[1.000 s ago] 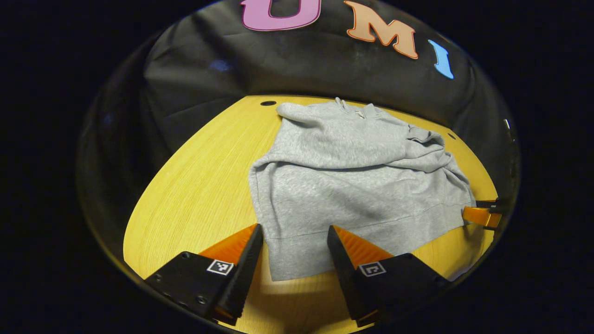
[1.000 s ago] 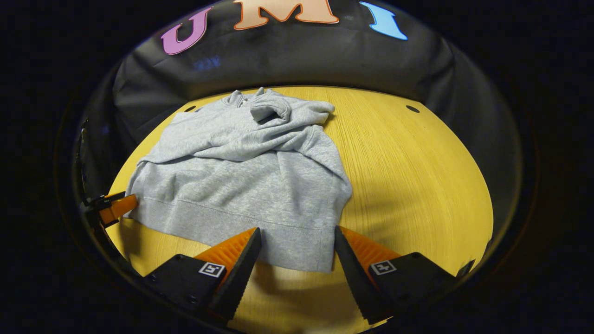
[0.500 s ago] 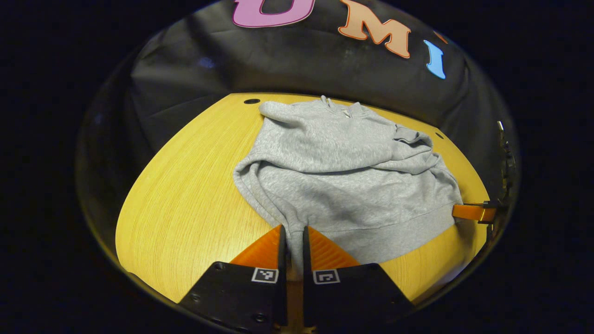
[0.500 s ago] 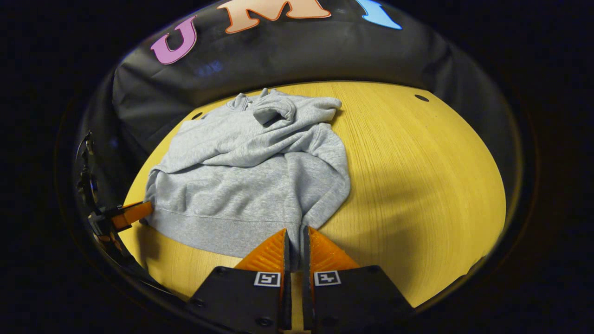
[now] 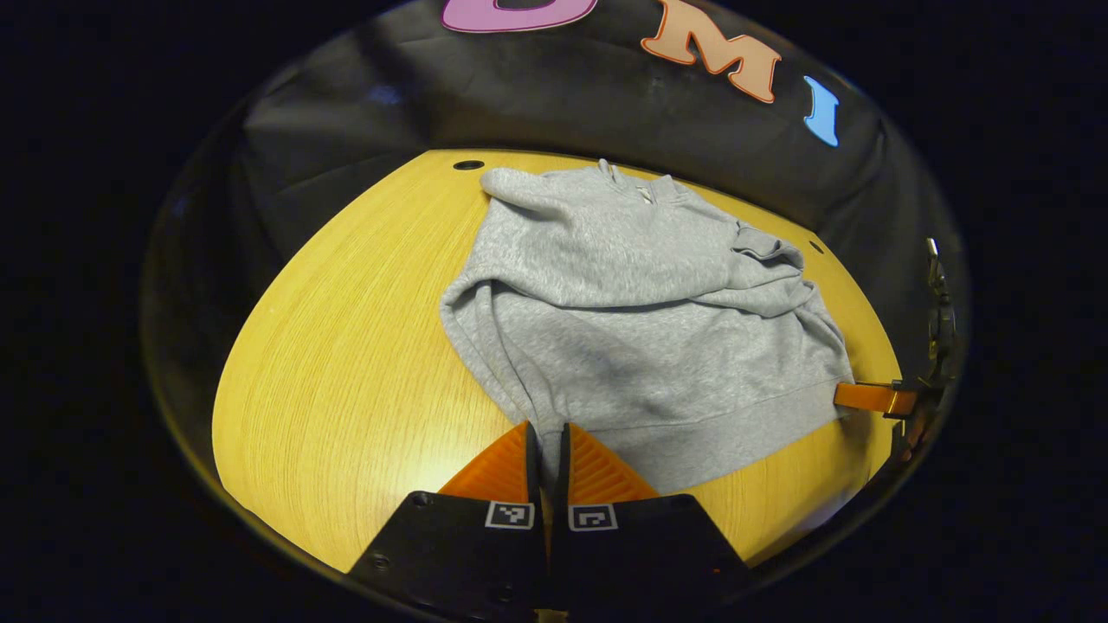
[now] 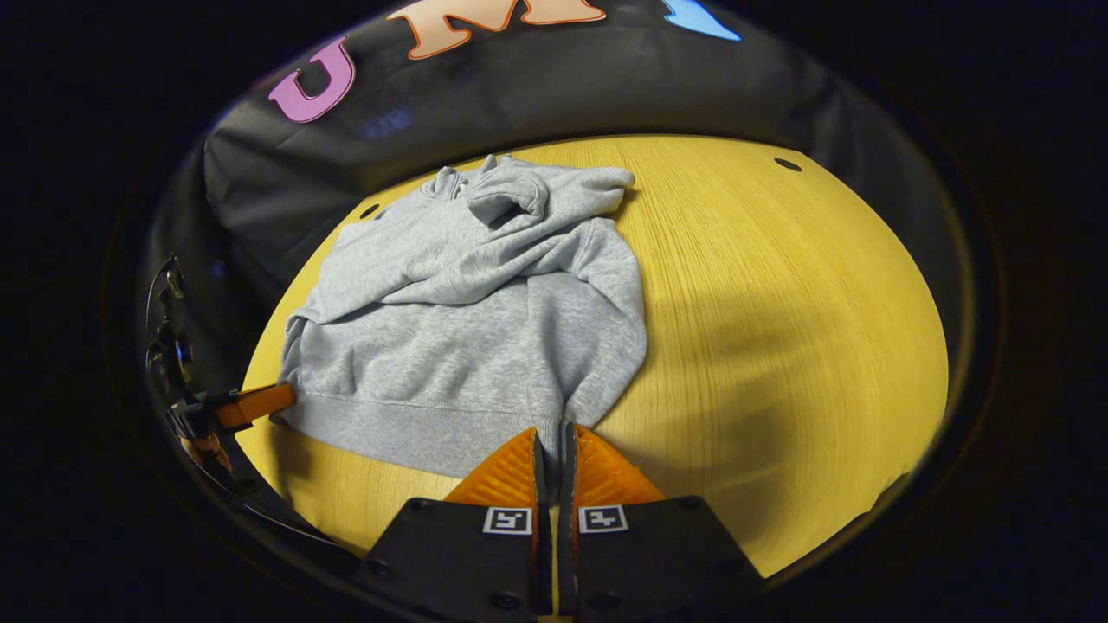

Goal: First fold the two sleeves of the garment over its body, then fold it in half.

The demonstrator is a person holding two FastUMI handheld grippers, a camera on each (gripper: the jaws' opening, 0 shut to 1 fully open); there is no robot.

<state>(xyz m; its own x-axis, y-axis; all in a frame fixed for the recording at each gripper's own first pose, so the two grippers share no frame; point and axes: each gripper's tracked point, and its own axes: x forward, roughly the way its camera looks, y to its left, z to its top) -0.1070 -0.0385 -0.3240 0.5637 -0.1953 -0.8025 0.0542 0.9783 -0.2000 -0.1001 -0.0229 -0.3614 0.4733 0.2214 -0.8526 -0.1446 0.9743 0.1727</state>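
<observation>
While sleeves lie folded, left gripper (image 5: 547, 433) fingers pinch sweatshirt (image 5: 640, 320) hem corner (near edge), right gripper (image 6: 554, 433) likewise.

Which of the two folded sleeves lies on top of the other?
In the right gripper view, the sleeve crossing from the table's right side toward the left lies on top; the other sleeve's bunched cuff sits near the collar.

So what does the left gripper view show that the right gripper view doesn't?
Left gripper view: the left gripper up close, shut on one hem corner of the sweatshirt, with bare table beside that corner. Right gripper view: the right gripper up close, shut on the other hem corner, with a wide stretch of bare table beside it. Shared: the grey sweatshirt on the table, sleeves folded across its body, and the other gripper at the far corner.
</observation>
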